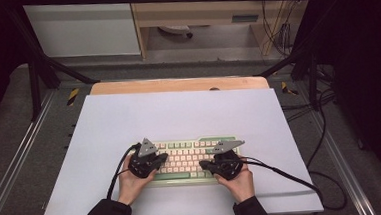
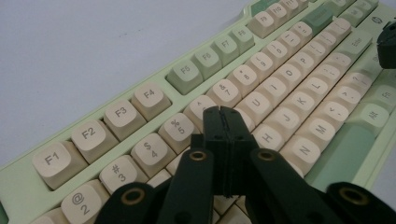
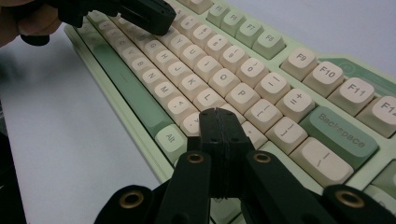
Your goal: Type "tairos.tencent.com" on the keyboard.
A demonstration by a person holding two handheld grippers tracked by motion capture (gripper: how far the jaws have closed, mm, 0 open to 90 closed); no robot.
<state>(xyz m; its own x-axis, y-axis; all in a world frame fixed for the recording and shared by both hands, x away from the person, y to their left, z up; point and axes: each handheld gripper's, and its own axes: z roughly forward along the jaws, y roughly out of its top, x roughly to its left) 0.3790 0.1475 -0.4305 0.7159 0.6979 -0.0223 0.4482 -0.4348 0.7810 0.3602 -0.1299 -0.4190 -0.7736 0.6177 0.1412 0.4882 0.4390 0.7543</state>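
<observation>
A pale green keyboard (image 1: 189, 160) with cream keys lies on the white table sheet near the front edge. My left gripper (image 1: 157, 160) hovers over its left half, jaws shut with nothing between them. In the left gripper view the closed tips (image 2: 221, 111) sit just above the keys near the 6 and Y keys (image 2: 243, 119) of the keyboard (image 2: 140, 105). My right gripper (image 1: 205, 164) is over the right half, also shut and empty. In the right gripper view its tips (image 3: 216, 113) hang over the keys (image 3: 194, 123) near the bottom row, right of the Alt key (image 3: 170, 138).
The white sheet (image 1: 179, 113) covers the table around the keyboard, with a wooden strip (image 1: 177, 85) at the far edge. Black cables (image 1: 288, 176) trail from both grippers toward the front. A metal frame (image 1: 41, 71) and shelving (image 1: 197, 12) stand behind the table.
</observation>
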